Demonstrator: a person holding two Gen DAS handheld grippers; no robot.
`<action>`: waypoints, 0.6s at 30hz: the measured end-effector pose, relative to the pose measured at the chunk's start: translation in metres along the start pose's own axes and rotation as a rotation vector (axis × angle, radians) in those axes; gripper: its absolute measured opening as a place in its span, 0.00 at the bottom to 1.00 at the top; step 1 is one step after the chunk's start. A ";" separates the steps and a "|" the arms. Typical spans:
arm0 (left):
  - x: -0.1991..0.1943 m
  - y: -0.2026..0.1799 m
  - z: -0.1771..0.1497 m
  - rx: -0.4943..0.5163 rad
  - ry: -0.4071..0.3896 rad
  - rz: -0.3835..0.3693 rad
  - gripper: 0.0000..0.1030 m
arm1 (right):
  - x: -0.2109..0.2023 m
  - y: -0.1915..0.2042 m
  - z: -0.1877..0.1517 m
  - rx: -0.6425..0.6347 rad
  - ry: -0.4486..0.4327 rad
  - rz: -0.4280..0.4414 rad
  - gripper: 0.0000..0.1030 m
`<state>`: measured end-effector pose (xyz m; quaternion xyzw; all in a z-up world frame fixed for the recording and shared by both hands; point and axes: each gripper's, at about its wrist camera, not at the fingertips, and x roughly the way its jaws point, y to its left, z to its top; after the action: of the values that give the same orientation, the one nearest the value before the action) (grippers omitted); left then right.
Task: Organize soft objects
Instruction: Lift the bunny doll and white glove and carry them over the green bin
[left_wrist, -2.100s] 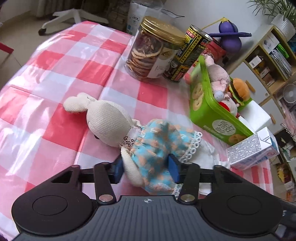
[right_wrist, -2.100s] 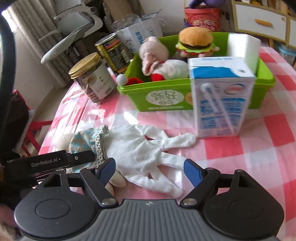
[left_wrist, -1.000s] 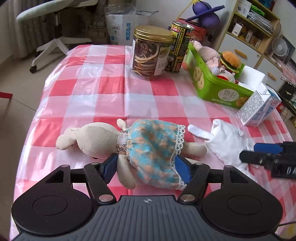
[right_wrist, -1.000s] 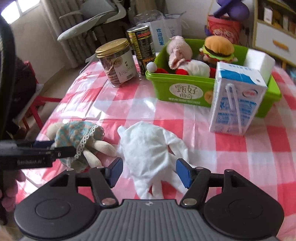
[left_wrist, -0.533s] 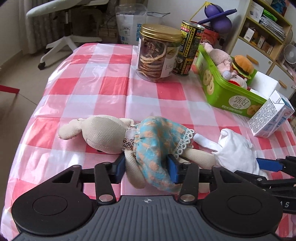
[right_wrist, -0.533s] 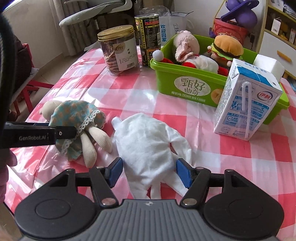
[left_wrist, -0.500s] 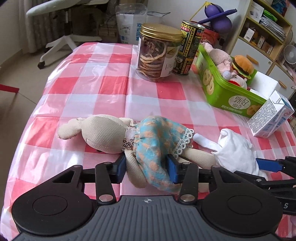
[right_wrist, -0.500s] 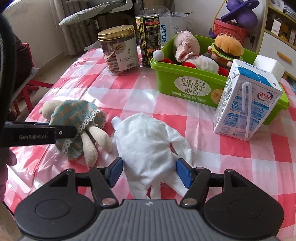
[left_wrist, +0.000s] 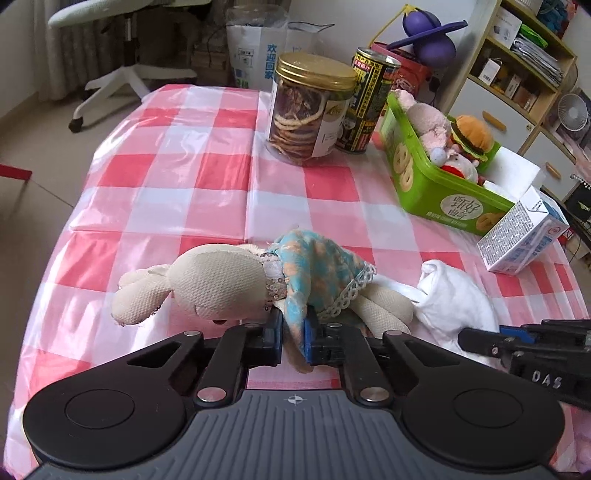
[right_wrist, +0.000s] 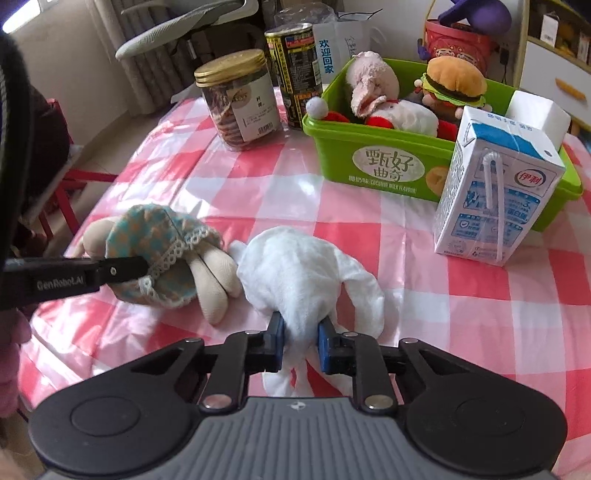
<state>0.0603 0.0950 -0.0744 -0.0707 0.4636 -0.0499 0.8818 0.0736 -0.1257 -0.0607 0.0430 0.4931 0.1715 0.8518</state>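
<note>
A cream bunny doll (left_wrist: 221, 284) in a blue-and-orange dress lies on its side on the pink checked tablecloth (left_wrist: 192, 177). My left gripper (left_wrist: 293, 325) is shut on a bunched fold of the dress. Right of the doll's legs lies a white cloth glove (right_wrist: 295, 269), and my right gripper (right_wrist: 300, 332) is shut on its near end, with the fingers of the glove hanging below the pads. A green box (right_wrist: 384, 166) at the back right holds several plush toys, among them a pink one and a burger (right_wrist: 452, 83).
A milk carton (right_wrist: 495, 192) stands in front of the green box. A gold-lidded cookie jar (left_wrist: 310, 107) and a dark can (left_wrist: 365, 103) stand at the table's far side. An office chair and shelves lie beyond the table's edges.
Both grippers' jaws have closed from wide apart: the left now pinches the doll's dress, the right pinches the glove. The dress and the glove are bunched up between the pads.
</note>
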 end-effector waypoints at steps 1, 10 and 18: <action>-0.001 0.000 0.000 -0.002 -0.003 -0.004 0.06 | -0.003 -0.002 0.002 0.017 -0.007 0.014 0.00; -0.010 -0.001 0.009 -0.031 -0.040 -0.033 0.03 | -0.033 -0.008 0.015 0.083 -0.093 0.118 0.00; -0.028 -0.013 0.019 -0.034 -0.100 -0.073 0.03 | -0.055 -0.019 0.027 0.114 -0.170 0.160 0.00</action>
<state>0.0598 0.0879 -0.0393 -0.1049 0.4171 -0.0705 0.9000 0.0768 -0.1595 -0.0064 0.1448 0.4230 0.2066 0.8703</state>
